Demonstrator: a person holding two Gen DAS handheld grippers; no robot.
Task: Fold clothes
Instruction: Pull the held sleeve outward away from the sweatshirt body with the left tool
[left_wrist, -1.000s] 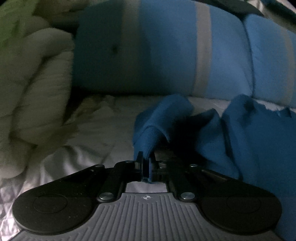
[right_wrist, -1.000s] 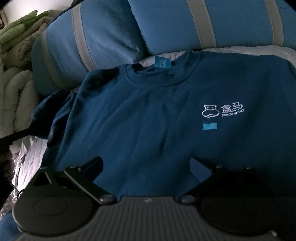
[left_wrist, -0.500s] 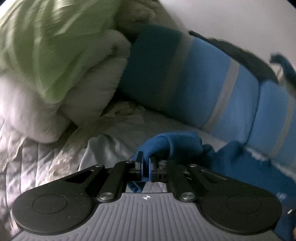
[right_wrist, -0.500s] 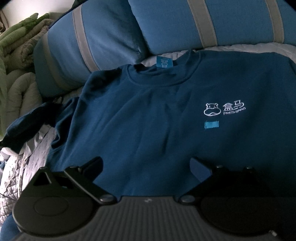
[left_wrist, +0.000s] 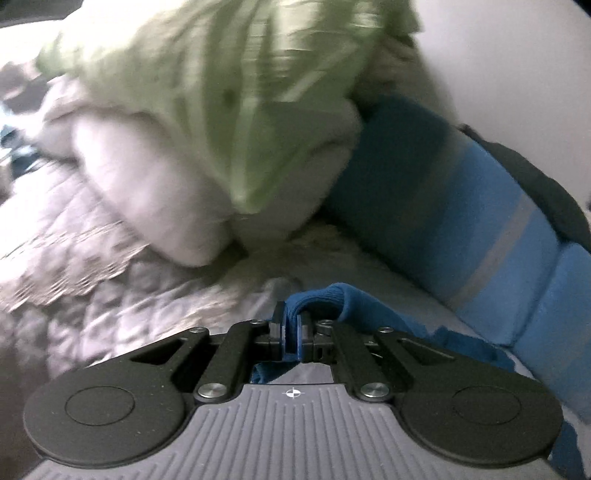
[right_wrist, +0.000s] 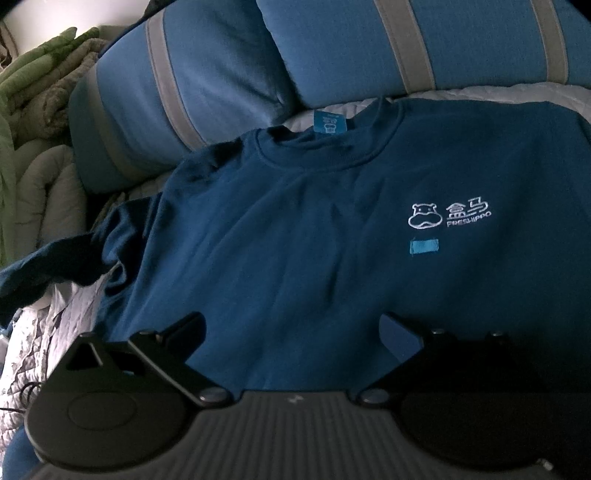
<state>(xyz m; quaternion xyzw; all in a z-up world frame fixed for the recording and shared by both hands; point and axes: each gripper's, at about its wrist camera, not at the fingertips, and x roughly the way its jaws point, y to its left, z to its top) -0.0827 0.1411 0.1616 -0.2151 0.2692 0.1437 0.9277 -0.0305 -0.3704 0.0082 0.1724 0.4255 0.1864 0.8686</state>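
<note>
A dark blue sweatshirt (right_wrist: 295, 236) with a white hippo logo lies front up on the bed, collar toward the pillows. Its left sleeve (right_wrist: 55, 266) stretches out to the left, lifted off the sheet. My left gripper (left_wrist: 292, 325) is shut on the sleeve's ribbed cuff (left_wrist: 325, 299), held just above the sheet. My right gripper (right_wrist: 291, 325) is open and empty, hovering over the sweatshirt's lower front.
Blue pillows with grey stripes (right_wrist: 207, 74) lie along the head of the bed, also in the left wrist view (left_wrist: 480, 221). A bunched white and green duvet (left_wrist: 207, 122) sits at the left. The sheet (left_wrist: 110, 295) is quilted white.
My left gripper has pulled the cuff out to the left and turned toward the duvet, straightening the sleeve away from the body. The right gripper has stayed still and open.
</note>
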